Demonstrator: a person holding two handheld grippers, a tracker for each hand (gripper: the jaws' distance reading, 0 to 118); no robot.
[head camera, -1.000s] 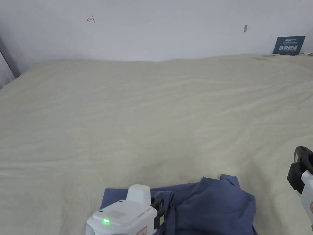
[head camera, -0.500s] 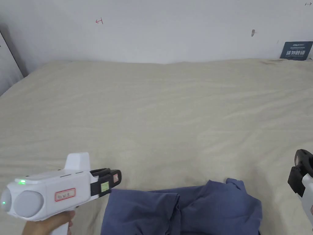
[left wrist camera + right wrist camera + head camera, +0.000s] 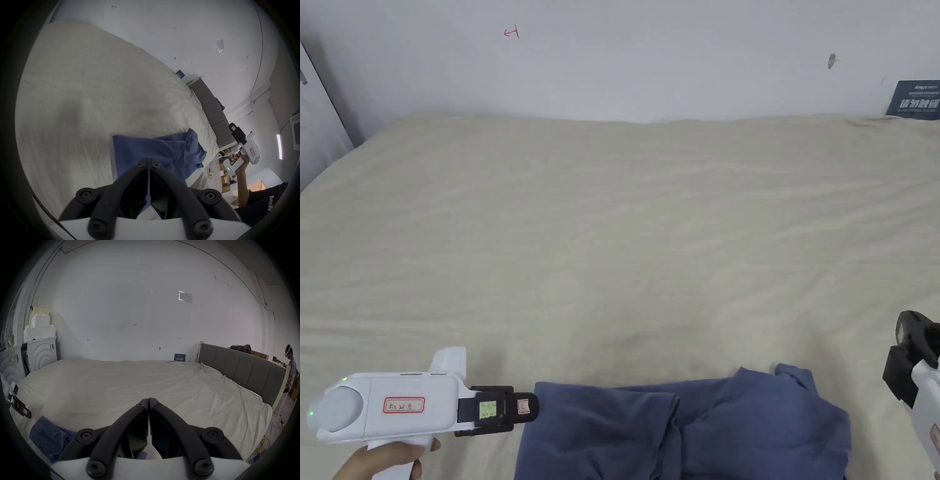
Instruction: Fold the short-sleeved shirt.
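Head view: crumpled blue short-sleeved cotton shirt (image 3: 687, 431) lies at six o'clock on the cream bedsheet (image 3: 612, 237). Left gripper (image 3: 528, 406), jaws closed and empty, points at its edge, likely for pinching; right gripper (image 3: 903, 369) waits at four o'clock, jaws likewise closed.

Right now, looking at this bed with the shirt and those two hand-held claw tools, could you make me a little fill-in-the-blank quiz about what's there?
1. The colour of the short-sleeved shirt lying on the bed sheet is ____.
2. The left gripper has its jaws ____, and holds no cloth.
3. In the head view, the left gripper's tip sits just beside the shirt's ____ edge.
4. The right gripper has its jaws shut and grips ____.

Missing words: blue; shut; left; nothing
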